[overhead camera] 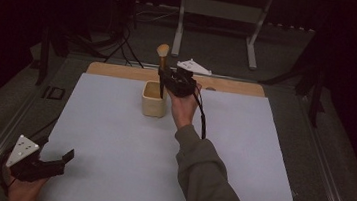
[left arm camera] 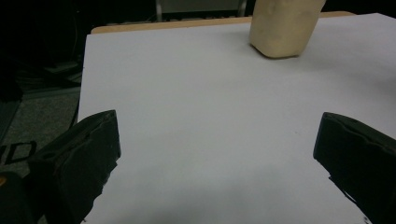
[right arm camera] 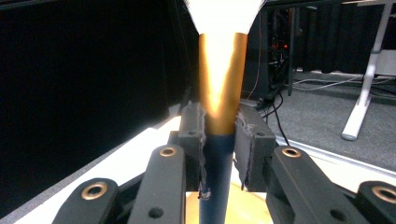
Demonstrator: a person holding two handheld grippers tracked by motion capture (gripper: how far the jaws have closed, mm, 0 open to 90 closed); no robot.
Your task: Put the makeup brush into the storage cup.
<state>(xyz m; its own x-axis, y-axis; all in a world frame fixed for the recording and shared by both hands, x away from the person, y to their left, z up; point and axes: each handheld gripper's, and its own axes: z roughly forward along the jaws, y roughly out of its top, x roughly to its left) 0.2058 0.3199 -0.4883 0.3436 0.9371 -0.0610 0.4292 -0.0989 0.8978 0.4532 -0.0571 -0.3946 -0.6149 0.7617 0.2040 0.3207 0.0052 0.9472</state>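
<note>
A makeup brush (overhead camera: 162,61) with a dark handle, gold ferrule and pale bristles stands upright, its lower end inside a cream cup (overhead camera: 154,99) at the back middle of the white mat. My right gripper (overhead camera: 165,77) is shut on the brush just above the cup. In the right gripper view the pads clamp the brush (right arm camera: 219,116) where ferrule meets handle. My left gripper (overhead camera: 67,158) rests at the near left corner of the mat, open with nothing between its jaws. Through the left gripper view the cup (left arm camera: 284,25) stands far off at the upper right.
The white mat (overhead camera: 111,144) covers a wooden board (overhead camera: 119,70) on the table. A metal frame's legs (overhead camera: 253,43) stand on the floor behind the table, with cables (overhead camera: 122,44) at the back left. The surroundings are dark.
</note>
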